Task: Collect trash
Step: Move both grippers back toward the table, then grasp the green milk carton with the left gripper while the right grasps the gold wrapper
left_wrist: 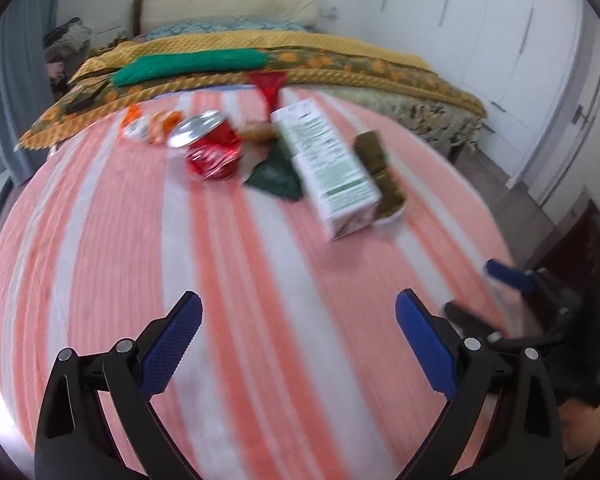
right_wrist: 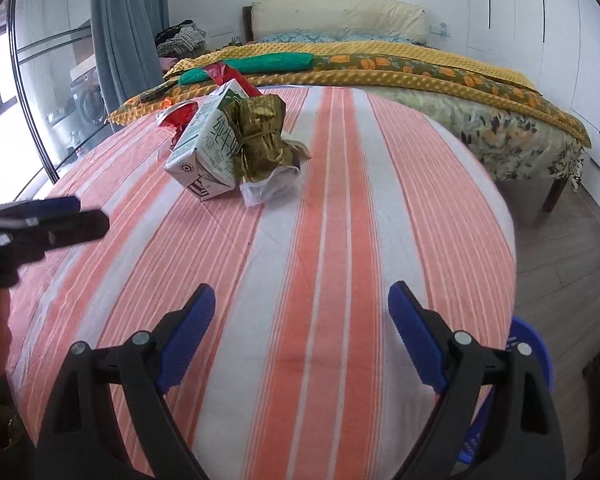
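On a striped bedspread [right_wrist: 300, 220], both grippers, left [left_wrist: 299, 312] and right [right_wrist: 302, 304], hung spread and empty; the carton [right_wrist: 204, 148] likely awaited a first reach.

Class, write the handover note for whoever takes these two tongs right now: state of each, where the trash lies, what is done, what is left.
Left tongs: open, empty, above the striped tablecloth.
Right tongs: open, empty, beside the left one.
Trash sits in one cluster at the far side of the table: red can, milk carton, gold wrapper, dark green wrapper, orange snack packet, red wrapper.
A blue basket shows at the table's near right edge.
Done: nothing picked up yet.
Left: collect every piece.
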`<state>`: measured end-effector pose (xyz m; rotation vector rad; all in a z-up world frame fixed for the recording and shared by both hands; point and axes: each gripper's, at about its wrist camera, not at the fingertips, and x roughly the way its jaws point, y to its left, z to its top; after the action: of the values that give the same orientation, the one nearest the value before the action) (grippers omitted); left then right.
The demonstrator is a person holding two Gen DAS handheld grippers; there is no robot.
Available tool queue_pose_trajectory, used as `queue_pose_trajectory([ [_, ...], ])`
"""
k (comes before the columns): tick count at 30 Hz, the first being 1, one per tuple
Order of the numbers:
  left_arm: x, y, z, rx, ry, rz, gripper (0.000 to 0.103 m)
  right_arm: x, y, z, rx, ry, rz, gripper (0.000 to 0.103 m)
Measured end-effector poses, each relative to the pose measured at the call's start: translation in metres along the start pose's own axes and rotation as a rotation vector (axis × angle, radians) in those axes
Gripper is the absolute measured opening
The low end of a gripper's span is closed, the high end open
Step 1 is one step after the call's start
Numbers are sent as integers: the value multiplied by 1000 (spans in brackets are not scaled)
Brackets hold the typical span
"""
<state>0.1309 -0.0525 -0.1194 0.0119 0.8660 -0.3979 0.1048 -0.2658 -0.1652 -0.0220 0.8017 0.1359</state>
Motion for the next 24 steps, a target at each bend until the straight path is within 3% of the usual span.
queue_pose_trajectory([
  [2,3,-10,16,16,-23,-34,96,0,-3,-1,6,0,-6,86],
  [11,67,-18,62,21,32,46,95,-16,-23,-8,22,-24,-40,86],
  [13,73,-13,64,4,44,41,85,-19,-29,-8,35,-32,-45,86],
  [15,77,-8,65,-13,60,3,62,-21,-33,-6,41,-38,-50,86],
  [17,77,-5,63,-28,69,-41,47,-22,-36,-6,47,-43,-54,86],
  [24,24,21,34,-110,36,-128,40,-25,-34,-4,25,-50,-59,86],
])
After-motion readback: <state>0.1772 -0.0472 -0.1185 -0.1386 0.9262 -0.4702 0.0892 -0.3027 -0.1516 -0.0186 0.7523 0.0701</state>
